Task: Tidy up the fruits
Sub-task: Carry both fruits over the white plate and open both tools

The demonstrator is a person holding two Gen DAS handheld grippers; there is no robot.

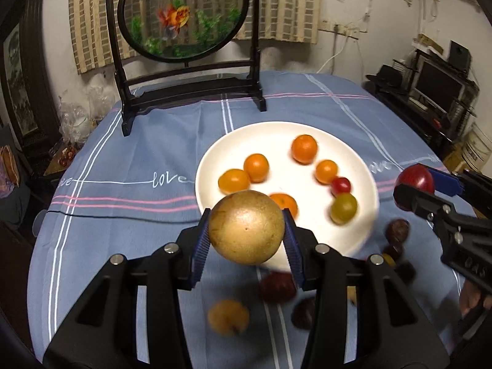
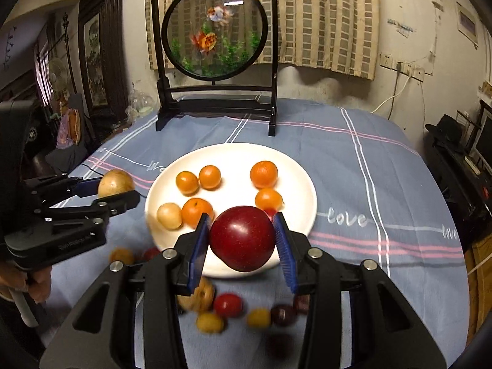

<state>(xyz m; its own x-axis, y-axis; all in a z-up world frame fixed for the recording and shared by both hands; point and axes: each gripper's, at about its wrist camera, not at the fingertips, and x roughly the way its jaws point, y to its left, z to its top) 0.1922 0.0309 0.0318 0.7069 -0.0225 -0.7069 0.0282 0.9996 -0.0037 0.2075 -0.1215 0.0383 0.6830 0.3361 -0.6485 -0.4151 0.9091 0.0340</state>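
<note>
My left gripper (image 1: 246, 233) is shut on a round golden-brown fruit (image 1: 246, 227), held above the near rim of the white plate (image 1: 276, 132). My right gripper (image 2: 243, 240) is shut on a dark red plum (image 2: 243, 238) over the plate's (image 2: 233, 153) front edge. Each gripper shows in the other's view: the right gripper (image 1: 412, 187) with the plum (image 1: 415, 178) at the right, the left gripper (image 2: 117, 189) with the golden fruit (image 2: 115, 183) at the left. Several oranges (image 1: 304, 149) and small fruits lie on the plate.
Loose red, yellow and dark fruits (image 2: 227, 304) lie on the blue tablecloth (image 2: 369, 169) in front of the plate. A round goldfish screen on a black stand (image 1: 190, 92) is at the table's back. A hand (image 2: 33, 283) grips the left tool's handle.
</note>
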